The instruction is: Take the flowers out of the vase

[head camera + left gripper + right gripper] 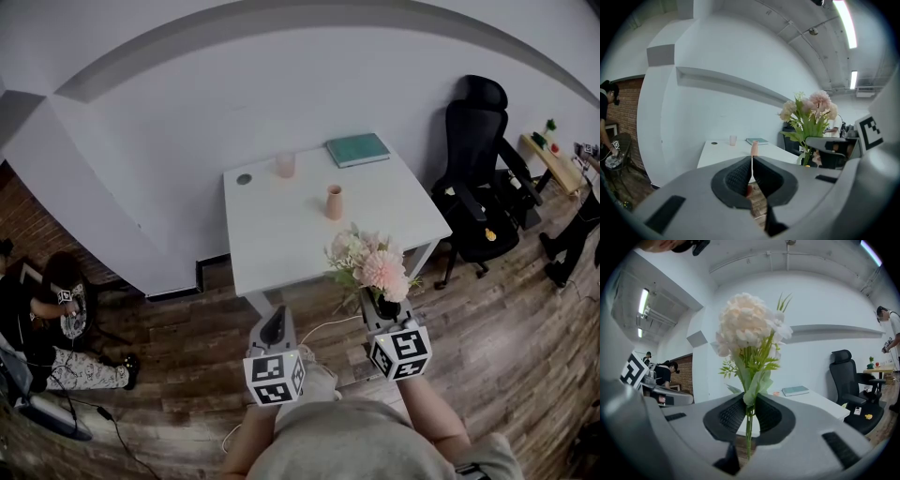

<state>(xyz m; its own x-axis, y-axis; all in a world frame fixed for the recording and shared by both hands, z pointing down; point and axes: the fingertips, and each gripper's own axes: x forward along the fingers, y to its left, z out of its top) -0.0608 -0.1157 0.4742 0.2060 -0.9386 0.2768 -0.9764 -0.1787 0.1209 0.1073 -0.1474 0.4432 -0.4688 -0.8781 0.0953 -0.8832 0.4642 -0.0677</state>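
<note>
My right gripper (379, 304) is shut on the green stems of a bunch of pale pink and cream flowers (369, 262), held upright over the wooden floor just in front of the table. In the right gripper view the stems (749, 420) are clamped between the pads and the blooms (747, 329) rise above them. The small peach vase (335, 202) stands on the white table (281, 244), apart from the flowers; it also shows in the left gripper view, vase (754, 148). My left gripper (276, 326) is shut with nothing in it, left of the flowers (811, 110).
On the table stand a pink cup (285, 165), a teal book (357, 149) and a small dark disc (244, 178). A black office chair (480, 178) is to the table's right. One person sits at the far left (58, 309); another stands at the far right (574, 234).
</note>
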